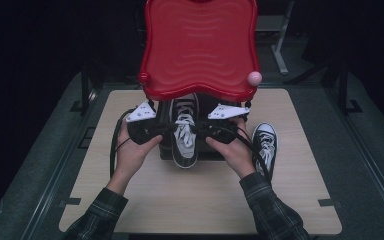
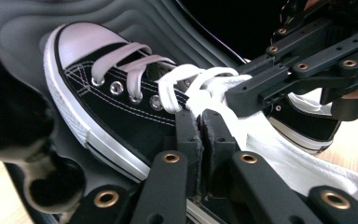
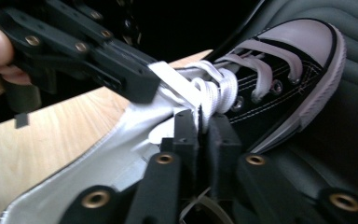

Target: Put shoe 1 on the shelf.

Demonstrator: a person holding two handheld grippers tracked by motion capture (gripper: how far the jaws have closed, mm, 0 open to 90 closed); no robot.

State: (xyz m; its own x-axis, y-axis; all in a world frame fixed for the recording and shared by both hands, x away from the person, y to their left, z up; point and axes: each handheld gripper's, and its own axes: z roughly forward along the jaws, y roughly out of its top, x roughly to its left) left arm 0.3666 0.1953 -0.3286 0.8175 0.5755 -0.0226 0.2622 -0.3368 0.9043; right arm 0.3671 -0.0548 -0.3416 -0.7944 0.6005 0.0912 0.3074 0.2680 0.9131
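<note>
Dark floor surrounds a pale wooden table (image 1: 200, 200), with the person's plaid sleeves entering at its near edge. Just beyond them, two hands hold the grippers side by side over a black sneaker (image 1: 185, 135) that stands on a dark block near the table's middle, toe pointing away. The left gripper (image 2: 199, 123) has its jaws pressed together, pinching a white lace (image 2: 186, 79) at the shoe's tongue. The right gripper (image 3: 200, 122) likewise has its jaws closed on a bunched strand of that lace, its tips just beside the left one's. To the right, a second black sneaker (image 1: 264, 142) lies on the bare wood. Farther off, a red wavy tray (image 1: 200, 45) rises above the shoe, with a pink ball (image 1: 254, 77) at its right near corner.
</note>
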